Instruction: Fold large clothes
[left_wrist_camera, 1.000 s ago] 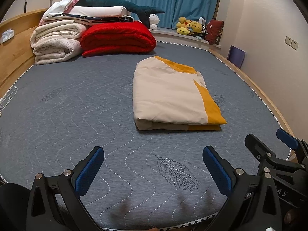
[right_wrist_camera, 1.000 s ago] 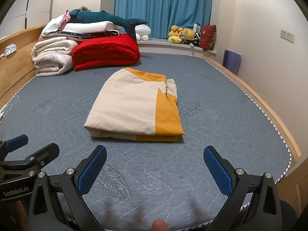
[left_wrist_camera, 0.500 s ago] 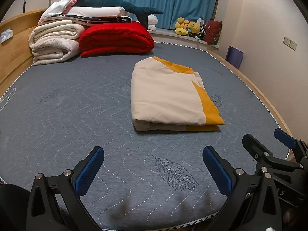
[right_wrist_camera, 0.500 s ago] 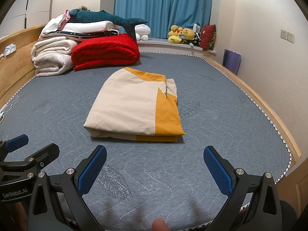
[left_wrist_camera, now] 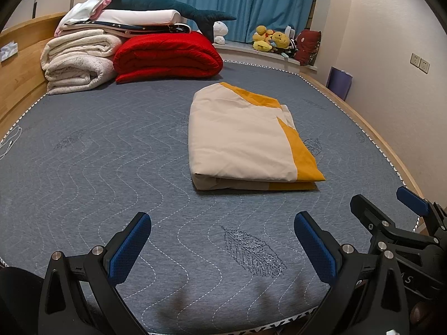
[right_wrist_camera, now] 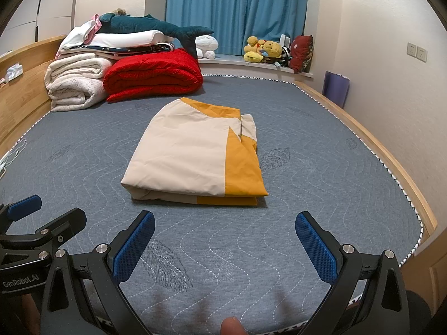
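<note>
Grey quilted bed (left_wrist_camera: 83, 167): folded cream-and-yellow garment (left_wrist_camera: 245, 139) lying mid-mattress, untouched. Left claw (left_wrist_camera: 222, 248) and right claw (right_wrist_camera: 225, 247) being held apart, empty. Fingertip (right_wrist_camera: 230, 325) being shown only in right view.

Grey quilted mattress (left_wrist_camera: 111, 167), folded cream-and-orange garment (left_wrist_camera: 245, 136) mid-bed, red quilt (left_wrist_camera: 167, 55), cream blankets (left_wrist_camera: 78, 64)
</note>
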`<act>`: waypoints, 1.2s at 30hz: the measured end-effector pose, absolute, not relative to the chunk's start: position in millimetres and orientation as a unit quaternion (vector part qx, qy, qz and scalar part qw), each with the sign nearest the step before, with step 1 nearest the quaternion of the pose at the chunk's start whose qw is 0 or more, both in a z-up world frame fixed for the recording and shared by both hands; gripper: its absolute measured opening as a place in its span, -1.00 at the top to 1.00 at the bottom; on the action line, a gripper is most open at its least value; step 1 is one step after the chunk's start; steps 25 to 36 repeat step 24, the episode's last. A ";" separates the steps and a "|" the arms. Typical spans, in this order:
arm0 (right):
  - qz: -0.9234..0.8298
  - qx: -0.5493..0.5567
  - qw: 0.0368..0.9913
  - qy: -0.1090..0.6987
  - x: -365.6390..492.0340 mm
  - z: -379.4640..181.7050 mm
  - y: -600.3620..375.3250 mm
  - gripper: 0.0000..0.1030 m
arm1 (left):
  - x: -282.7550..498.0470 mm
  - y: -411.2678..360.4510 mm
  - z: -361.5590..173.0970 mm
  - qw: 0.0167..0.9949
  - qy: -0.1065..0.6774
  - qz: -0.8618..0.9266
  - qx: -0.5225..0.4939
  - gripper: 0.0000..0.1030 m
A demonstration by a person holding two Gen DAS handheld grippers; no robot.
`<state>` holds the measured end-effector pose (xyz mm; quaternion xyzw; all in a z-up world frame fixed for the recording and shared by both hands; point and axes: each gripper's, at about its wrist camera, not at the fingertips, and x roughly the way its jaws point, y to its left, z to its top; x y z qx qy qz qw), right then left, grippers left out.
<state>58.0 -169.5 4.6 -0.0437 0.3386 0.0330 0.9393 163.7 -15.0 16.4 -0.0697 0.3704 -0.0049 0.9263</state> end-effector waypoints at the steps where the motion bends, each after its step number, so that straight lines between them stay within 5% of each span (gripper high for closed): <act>1: 0.033 -0.044 0.939 0.338 57.9 4.6 -169.5 -0.95 | 164.0 -14.6 16.0 0.926 0.371 -0.006 -0.070 -0.98; 36: 0.034 -0.045 0.939 0.339 58.2 4.9 -171.6 -0.95 | 165.8 -18.7 17.5 0.926 0.370 -0.011 -0.071 -0.98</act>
